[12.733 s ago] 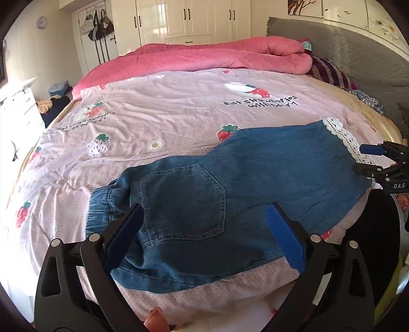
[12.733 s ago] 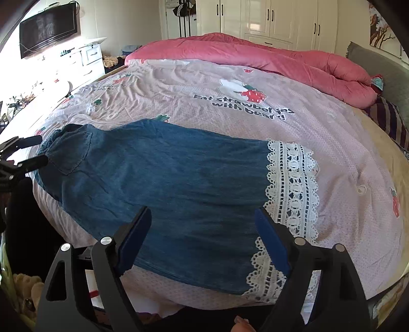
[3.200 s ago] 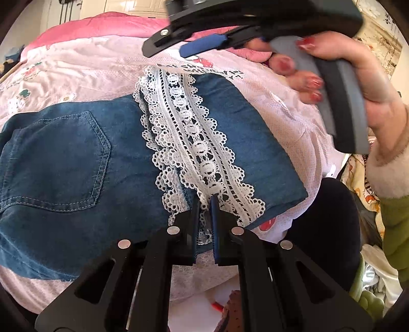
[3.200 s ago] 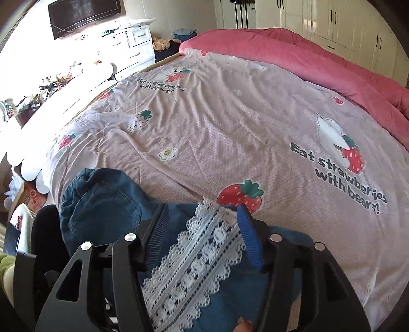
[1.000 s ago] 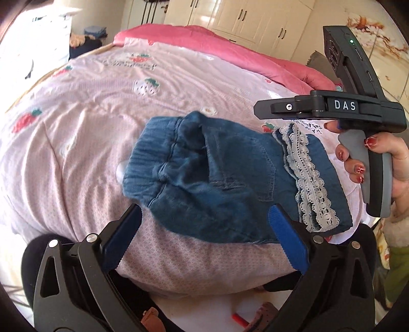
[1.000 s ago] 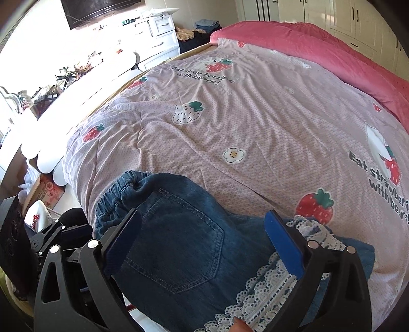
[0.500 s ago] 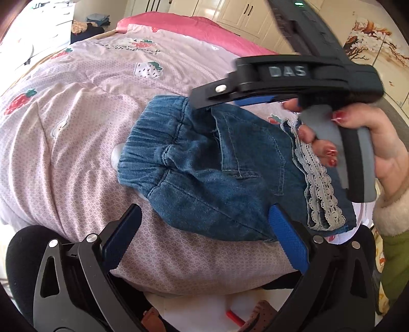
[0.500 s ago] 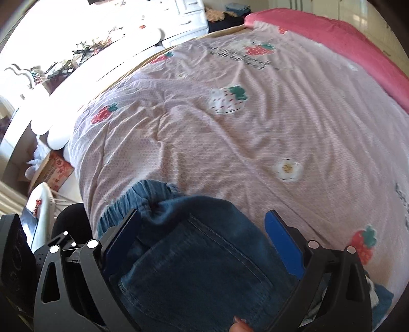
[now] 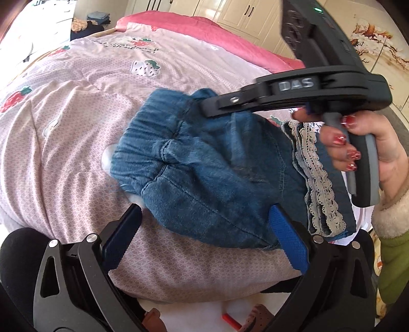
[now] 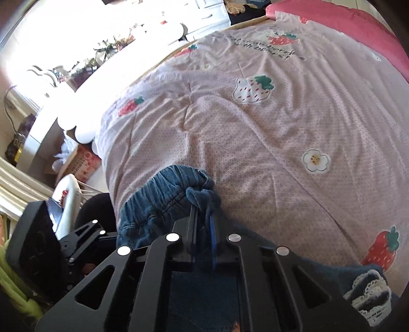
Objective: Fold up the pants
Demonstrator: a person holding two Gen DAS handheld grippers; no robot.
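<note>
Pink strawberry-print bedding [image 9: 76,107] covers the bed and fills both views, with a rolled pink duvet [image 9: 230,35] along its far side and white wardrobe doors [image 9: 245,12] beyond.

Left to right in the left wrist view: the left tongs [image 9: 204,242] are released, their blue pads spread wide, one at the near left corner of the pants [image 9: 204,173] and the other at the near right, neither pad closing on cloth. The denim pants lie folded at the near edge of the bed, elastic waistband to the left, white lace hem [image 9: 317,178] stacked to the right. Above the pants, the right tongs [image 9: 204,107] reach in from the right, held by a hand [image 9: 358,143] with red nails.

In the right wrist view, the right tongs [image 10: 203,224] are clenched on a bunched fold of the waistband at the far corner of the pants [image 10: 158,199]. Lace hem [image 10: 368,293] shows at the lower right.
</note>
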